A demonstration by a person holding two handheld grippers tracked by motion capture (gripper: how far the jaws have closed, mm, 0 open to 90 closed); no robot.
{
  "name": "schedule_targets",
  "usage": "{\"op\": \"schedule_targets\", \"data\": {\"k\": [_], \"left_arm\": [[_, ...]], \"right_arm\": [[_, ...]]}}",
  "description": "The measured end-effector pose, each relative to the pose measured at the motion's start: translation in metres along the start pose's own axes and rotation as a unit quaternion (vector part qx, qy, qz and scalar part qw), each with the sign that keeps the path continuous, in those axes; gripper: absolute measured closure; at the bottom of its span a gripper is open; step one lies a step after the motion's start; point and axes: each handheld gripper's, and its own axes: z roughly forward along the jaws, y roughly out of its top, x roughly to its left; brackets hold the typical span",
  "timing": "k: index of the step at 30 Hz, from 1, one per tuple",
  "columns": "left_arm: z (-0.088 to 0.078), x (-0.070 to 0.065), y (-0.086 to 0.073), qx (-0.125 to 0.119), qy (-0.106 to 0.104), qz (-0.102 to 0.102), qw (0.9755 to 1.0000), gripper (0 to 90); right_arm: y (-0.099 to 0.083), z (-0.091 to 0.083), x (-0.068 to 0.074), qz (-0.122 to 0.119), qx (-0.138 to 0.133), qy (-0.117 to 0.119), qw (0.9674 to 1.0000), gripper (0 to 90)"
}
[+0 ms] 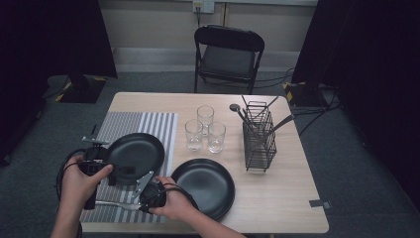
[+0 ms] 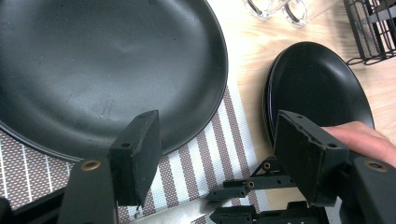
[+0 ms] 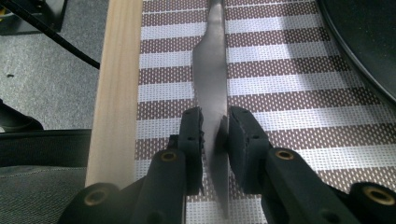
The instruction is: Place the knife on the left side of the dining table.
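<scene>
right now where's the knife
The knife lies on the striped placemat near the table's front edge, clamped between the right gripper jaws, just in front of the left black plate.

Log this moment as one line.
right gripper: shut on knife | knife: over striped placemat | left gripper: open, beside plate

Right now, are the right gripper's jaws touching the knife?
Touching. The right gripper view shows the right gripper with both jaws pressed against the knife blade, no gap either side, above the striped mat.
</scene>
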Motion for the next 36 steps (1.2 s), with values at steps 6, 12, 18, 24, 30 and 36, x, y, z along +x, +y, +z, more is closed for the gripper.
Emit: {"op": "schedule_targets", "data": {"k": [6,12,18,24,30,36], "left_arm": [[0.001,-0.001,0.000,-0.004,0.002,0.000,1.0000,31.9],[0.003,-0.001,0.000,-0.004,-0.003,0.002,1.0000,32.3],[0.005,-0.001,-0.001,-0.005,0.001,0.008,1.0000,31.8],[0.007,-0.001,-0.001,-0.003,0.002,0.016,0.9999,30.9],[0.009,0.000,-0.001,-0.002,0.002,0.019,0.9998,30.3],[0.011,0.001,-0.001,-0.001,0.003,0.020,0.9998,29.3]], "right_arm": [[0.000,0.000,0.000,0.001,-0.001,0.001,1.0000,75.3],[-0.001,-0.008,-0.001,0.002,-0.010,0.002,0.9999,68.8],[-0.001,-0.027,-0.006,0.006,-0.016,-0.003,0.9998,63.6],[-0.001,-0.043,-0.010,0.015,-0.026,-0.006,0.9995,58.2],[-0.005,-0.058,-0.014,0.020,-0.027,-0.013,0.9994,54.3],[-0.012,-0.073,-0.022,0.033,-0.027,-0.023,0.9988,50.0]]}}
